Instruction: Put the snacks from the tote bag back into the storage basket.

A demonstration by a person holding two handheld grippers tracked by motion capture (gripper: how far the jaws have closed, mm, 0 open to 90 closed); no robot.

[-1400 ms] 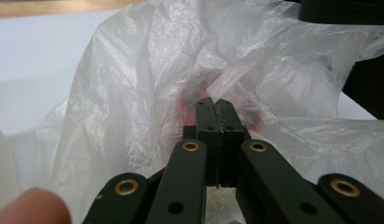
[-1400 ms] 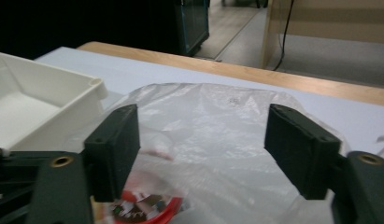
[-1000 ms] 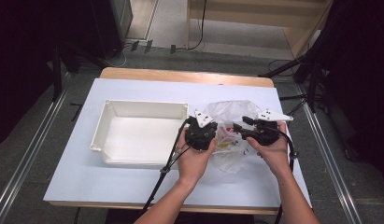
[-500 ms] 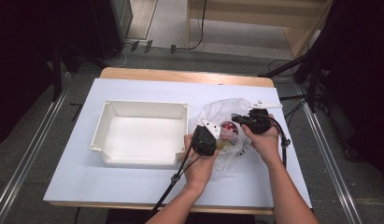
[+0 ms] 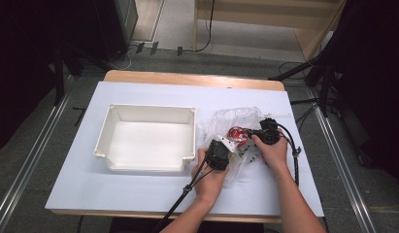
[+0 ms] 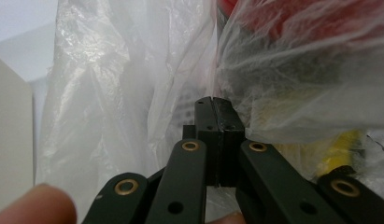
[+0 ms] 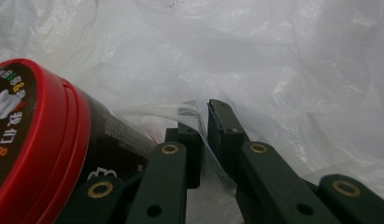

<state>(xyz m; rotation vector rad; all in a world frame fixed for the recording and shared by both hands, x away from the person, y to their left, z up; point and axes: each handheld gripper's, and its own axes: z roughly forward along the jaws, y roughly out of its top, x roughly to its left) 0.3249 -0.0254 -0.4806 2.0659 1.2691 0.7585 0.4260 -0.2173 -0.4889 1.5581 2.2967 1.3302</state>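
Observation:
A crumpled clear plastic bag point(image 5: 226, 121) lies on the white table, right of the tray. Inside it are a black can with a red lid point(image 5: 235, 132) point(image 7: 35, 140) and something yellow point(image 6: 339, 144). My left gripper point(image 5: 227, 147) point(image 6: 213, 105) is at the bag's near-left edge. It is shut, and a fold of film runs into the seam between its jaws. My right gripper point(image 5: 251, 134) point(image 7: 204, 116) is at the bag's right side, beside the can. Its jaws have just been opening a little, and a narrow gap shows with a fold of bag film in it.
An empty white tray point(image 5: 148, 114) stands left of the bag, its right wall close to my left hand. The white table top point(image 5: 139, 191) has bare room in front of and behind the tray. Cables trail from both grippers toward the near edge.
Both hands have come down from above the bag onto it. The left gripper has drawn toward the near-left edge of the bag. The right has settled by the red-lidded can.

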